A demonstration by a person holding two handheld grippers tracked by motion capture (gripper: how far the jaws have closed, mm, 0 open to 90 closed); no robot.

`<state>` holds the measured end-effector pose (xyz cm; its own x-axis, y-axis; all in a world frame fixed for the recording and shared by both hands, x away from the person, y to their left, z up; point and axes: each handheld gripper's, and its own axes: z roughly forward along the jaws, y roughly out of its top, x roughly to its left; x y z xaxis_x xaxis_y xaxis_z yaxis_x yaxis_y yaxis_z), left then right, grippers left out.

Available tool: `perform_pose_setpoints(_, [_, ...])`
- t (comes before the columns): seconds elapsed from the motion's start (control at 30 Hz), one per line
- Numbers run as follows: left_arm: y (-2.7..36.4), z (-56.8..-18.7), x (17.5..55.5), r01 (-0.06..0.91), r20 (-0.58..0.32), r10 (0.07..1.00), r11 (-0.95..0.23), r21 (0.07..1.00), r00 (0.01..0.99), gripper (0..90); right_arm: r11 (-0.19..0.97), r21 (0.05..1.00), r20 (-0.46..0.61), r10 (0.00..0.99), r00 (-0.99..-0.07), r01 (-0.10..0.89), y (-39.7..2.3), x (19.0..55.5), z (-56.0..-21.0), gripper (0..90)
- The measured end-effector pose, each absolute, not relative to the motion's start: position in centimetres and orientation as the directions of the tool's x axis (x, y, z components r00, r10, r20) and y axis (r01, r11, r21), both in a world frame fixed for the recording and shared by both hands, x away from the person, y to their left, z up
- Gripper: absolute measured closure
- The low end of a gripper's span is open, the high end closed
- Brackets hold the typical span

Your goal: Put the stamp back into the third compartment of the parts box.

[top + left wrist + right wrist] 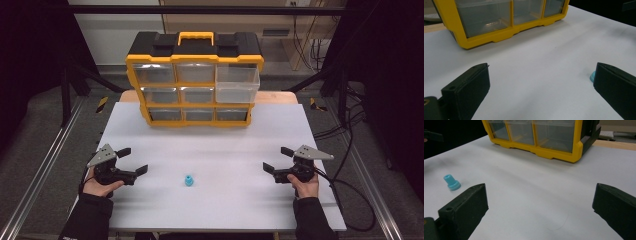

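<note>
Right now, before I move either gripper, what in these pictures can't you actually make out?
- Blue plastic part: too small in the high view to tell what it is; in the left gripper view a black finger covers most of it.
- Yellow drawer organizer: drawer contents unreadable through the cloudy fronts; both gripper views cut off its upper rows.
- Pulled-out drawer: inside too blurred to judge.

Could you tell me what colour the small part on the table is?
Light blue part, clearest in the right gripper view.
</note>
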<state>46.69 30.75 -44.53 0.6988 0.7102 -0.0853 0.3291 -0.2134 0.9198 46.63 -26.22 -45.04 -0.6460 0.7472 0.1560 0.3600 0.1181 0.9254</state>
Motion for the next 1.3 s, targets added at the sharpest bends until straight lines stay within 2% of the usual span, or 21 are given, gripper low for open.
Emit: perform_pose_setpoints(1.3, [30.9, -44.6, 46.6, 0.323, -0.079, 0.714, -0.212, 0.922, 0.696, 0.1, 0.140, 0.924, 0.147, 0.730, -0.667, 0.357, -24.8, 46.5, -44.3, 0.2])
